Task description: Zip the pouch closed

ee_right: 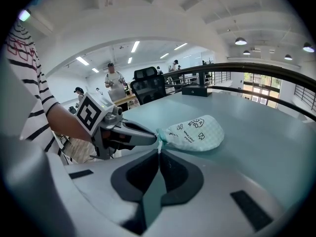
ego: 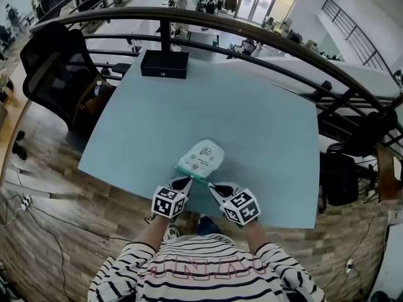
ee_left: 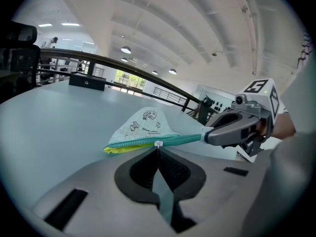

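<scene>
Head view, with both gripper views: a pale blue-green table (ego: 264,118) set inside a dark curved railing (ego: 264,36). A black box (ego: 164,64) stands at the table's far edge, well apart from the work. A black office chair (ego: 53,68) stands off the table's left corner, on a wood floor (ego: 44,200). The person's striped sleeves (ego: 123,272) fill the lower margin. Several people (ee_right: 114,78) stand in the background of the right gripper view.

The pouch (ego: 201,158), white check fabric with small printed drawings and a teal zip band, lies flat near the table's near edge. Its zip side faces the person and both grippers meet it there, side by side. The left gripper (ee_left: 158,147) has its jaws pressed together on the small white zip pull (ee_left: 158,143), partway along the band. To the pull's left in that view the band gapes and yellow lining shows. The right gripper (ee_right: 159,151) has its jaws closed on the pouch's end corner, where the teal band runs out. The left gripper's tip sits just beside that corner in the right gripper view
</scene>
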The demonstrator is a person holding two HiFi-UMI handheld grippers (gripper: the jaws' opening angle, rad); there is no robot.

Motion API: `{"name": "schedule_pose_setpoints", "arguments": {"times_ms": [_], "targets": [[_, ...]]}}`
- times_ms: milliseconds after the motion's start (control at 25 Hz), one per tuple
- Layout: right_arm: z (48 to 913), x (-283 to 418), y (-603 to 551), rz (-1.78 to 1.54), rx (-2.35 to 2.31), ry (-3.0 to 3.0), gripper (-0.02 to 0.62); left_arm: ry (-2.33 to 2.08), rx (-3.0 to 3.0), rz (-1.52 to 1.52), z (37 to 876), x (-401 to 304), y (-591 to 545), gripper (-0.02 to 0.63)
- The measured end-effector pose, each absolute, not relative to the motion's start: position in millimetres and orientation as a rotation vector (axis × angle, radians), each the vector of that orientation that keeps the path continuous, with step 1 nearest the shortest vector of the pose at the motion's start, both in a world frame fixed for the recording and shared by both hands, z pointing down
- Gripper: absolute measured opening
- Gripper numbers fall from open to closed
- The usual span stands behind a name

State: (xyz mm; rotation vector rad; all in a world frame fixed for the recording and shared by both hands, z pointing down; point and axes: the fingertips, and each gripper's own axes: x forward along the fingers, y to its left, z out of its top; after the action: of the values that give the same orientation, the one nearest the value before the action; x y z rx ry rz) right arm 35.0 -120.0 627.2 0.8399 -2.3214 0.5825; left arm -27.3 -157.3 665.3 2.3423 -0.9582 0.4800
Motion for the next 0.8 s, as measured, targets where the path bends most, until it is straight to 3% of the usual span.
{"name": "schedule_pose_setpoints", "arguments": {"times_ms": [800], "targets": [[631.1, 47.3, -127.7, 0.615, 0.879, -2.314, 0.035, -1.118, 2.218, 0.540, 682.8, -74.1, -197.6, 0.025]]}}
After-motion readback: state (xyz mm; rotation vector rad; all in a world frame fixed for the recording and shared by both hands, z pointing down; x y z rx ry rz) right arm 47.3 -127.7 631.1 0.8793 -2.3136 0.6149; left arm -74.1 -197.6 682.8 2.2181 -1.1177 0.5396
